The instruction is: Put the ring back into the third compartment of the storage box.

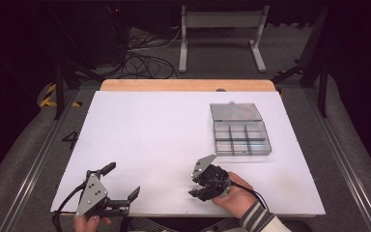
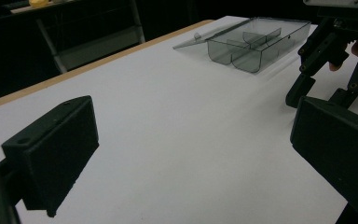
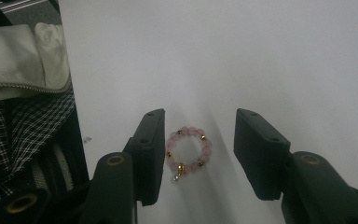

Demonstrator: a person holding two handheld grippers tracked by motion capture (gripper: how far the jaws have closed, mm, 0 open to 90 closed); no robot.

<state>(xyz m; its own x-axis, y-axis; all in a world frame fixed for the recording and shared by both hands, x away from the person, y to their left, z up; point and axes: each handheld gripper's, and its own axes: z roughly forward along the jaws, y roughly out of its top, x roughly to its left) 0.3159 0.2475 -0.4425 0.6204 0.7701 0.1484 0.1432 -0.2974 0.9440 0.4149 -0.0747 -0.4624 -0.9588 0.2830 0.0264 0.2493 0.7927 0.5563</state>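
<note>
Right tool (image 3: pixel 198 154) astride pink bracelet (image 3: pixel 188 152), jaws apart

I count two grippers: left gripper (image 1: pixel 121 181), right gripper (image 1: pixel 193 186). One pink bead bracelet (image 3: pixel 188 149) lies on one white table (image 1: pixel 145 125). One clear compartment box (image 1: pixel 241 135), its one lid (image 1: pixel 235 111) open. I count eight compartments.

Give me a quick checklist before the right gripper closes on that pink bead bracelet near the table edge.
1. Pink bead bracelet with gold spacers between the right gripper jaws: ok.
2. Pads pressing the beads: not ok, one jaw is beside them and the other stands apart.
3. Bracelet flat on the white table: ok.
4. Clear grey compartment box lid open: ok.
5. Left gripper open and apart from the work: ok.
6. Box compartments free: cannot tell.
</note>
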